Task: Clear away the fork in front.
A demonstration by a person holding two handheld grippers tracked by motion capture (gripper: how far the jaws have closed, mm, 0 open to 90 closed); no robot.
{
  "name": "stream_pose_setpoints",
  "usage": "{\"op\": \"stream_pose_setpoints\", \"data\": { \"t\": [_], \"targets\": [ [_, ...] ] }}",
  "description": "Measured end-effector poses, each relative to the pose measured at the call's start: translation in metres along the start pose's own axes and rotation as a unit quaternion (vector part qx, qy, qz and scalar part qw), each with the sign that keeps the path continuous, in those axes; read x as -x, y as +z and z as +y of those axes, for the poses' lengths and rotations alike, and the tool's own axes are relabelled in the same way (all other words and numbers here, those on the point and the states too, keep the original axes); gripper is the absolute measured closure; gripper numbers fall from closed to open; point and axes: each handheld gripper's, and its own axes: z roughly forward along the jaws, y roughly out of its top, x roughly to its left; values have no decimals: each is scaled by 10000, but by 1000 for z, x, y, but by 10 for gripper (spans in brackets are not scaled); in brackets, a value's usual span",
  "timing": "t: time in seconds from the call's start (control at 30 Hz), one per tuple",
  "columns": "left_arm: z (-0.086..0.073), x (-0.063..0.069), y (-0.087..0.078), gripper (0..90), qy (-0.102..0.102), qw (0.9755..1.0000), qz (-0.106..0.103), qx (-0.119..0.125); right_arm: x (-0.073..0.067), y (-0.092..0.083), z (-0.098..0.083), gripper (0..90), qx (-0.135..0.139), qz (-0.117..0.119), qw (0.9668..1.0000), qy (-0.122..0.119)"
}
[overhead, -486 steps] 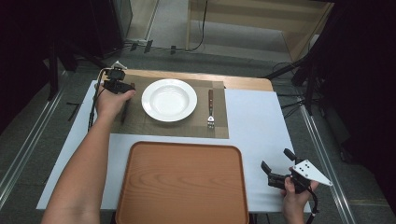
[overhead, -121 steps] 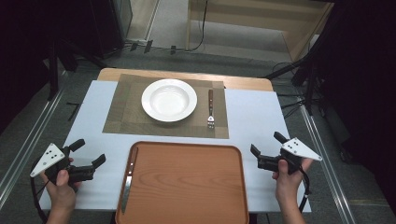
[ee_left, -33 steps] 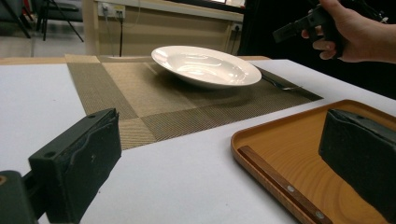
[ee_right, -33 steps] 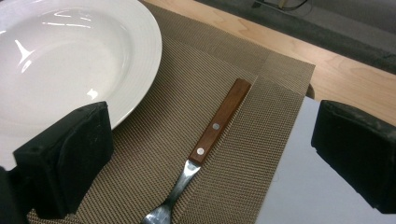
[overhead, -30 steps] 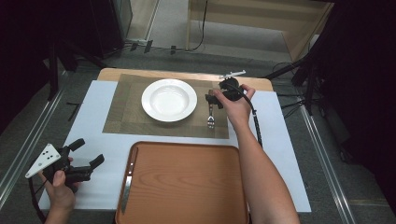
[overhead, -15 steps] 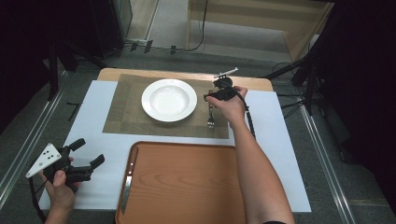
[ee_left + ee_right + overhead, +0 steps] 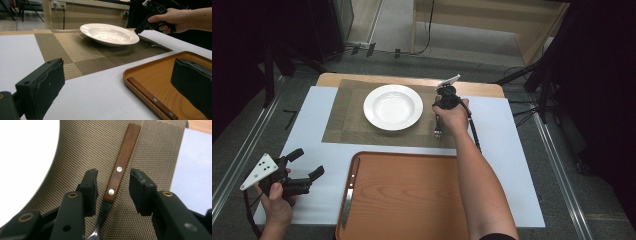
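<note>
right tongs (image 7: 113,192) are held spread, fork (image 7: 119,172) handle between the jaws, not touched | left tongs (image 7: 304,172) are held spread, just left of tray (image 7: 362,200)

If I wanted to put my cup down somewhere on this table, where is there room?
The tray is mostly bare, with just a knife along its left rim. The white tabletop right of the placemat is open too. The placemat is crowded: plate at its centre, and the right gripper with its jaws either side of the fork. The left gripper occupies the near left corner.
</note>
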Motion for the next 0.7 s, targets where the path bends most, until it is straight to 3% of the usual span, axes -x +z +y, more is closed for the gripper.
{"op": "stream_pose_setpoints", "data": {
  "t": [0.3,0.43,0.7],
  "targets": [
    [0,0,0,0,14,10000,2,-12,-1,7,0,631,-142,-92,9997,179],
    [0,0,0,0,4,10000,-1,1,-1,9,0,678,-70,-156,9996,239],
    [0,0,0,0,11,10000,-3,-6,-3,14,-1,677,-155,-142,9993,294]
  ]
}}
